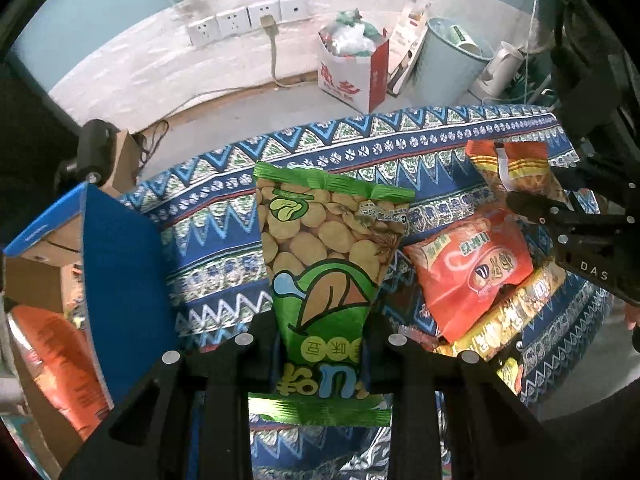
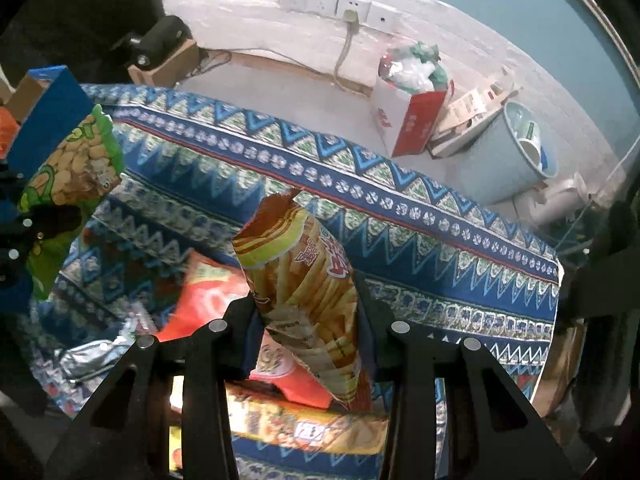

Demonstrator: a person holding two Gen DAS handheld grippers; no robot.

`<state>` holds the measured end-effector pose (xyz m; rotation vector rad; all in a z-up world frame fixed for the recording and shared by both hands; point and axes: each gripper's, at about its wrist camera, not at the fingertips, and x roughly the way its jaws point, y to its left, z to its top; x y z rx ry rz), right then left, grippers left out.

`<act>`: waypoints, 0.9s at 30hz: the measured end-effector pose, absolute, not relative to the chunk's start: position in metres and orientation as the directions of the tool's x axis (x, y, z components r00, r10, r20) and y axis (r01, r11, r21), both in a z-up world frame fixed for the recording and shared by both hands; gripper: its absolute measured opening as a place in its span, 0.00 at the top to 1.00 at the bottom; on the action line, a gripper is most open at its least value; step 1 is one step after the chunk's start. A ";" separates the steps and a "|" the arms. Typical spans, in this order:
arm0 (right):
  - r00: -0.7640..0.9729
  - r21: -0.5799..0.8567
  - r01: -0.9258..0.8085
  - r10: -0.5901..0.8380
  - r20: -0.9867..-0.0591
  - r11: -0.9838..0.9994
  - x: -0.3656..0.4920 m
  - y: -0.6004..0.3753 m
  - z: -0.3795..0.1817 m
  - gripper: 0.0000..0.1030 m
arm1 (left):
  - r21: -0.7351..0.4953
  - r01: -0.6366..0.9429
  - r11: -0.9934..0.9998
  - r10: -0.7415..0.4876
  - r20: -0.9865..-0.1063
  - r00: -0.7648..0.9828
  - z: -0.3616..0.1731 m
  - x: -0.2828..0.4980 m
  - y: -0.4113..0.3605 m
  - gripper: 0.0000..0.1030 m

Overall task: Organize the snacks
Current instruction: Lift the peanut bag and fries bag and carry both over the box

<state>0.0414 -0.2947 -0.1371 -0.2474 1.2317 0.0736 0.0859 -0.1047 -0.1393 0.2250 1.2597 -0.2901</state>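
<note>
My left gripper (image 1: 324, 344) is shut on a green bag of broad beans (image 1: 320, 256) and holds it above the patterned tablecloth (image 1: 216, 240). My right gripper (image 2: 308, 320) is shut on an orange-and-yellow bag of fries snacks (image 2: 308, 280), also lifted off the cloth. Each view shows the other gripper: the right gripper (image 1: 532, 208) with the fries bag (image 1: 516, 168), and the left gripper (image 2: 24, 232) with the green bag (image 2: 72, 176). A red bag (image 1: 472, 264) and a yellow bag (image 1: 516, 316) lie on the cloth. A cardboard box with a blue flap (image 1: 116, 280) stands at the left, with an orange bag (image 1: 60, 360) inside.
A silver packet (image 2: 92, 356) lies on the cloth near the red bag (image 2: 204, 300). Past the table's far edge on the floor stand a red-and-white paper bag of rubbish (image 1: 352, 76), a pale blue bin (image 1: 452, 68) and a white kettle (image 1: 500, 72). Wall sockets (image 1: 248, 20) have a cable plugged in.
</note>
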 end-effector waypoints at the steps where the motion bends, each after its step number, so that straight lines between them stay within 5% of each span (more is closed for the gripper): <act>1: 0.338 -0.143 -0.190 -0.072 -0.938 0.971 0.040 -0.292 -0.134 0.64 | 0.012 0.335 0.942 -0.089 -0.955 0.284 -0.135 0.084 -0.102 0.72; 27: 0.487 -0.053 -0.312 0.112 -0.866 0.949 0.025 -0.180 -0.044 0.64 | 0.076 0.263 0.962 -0.053 -0.891 0.450 -0.054 0.046 -0.023 0.72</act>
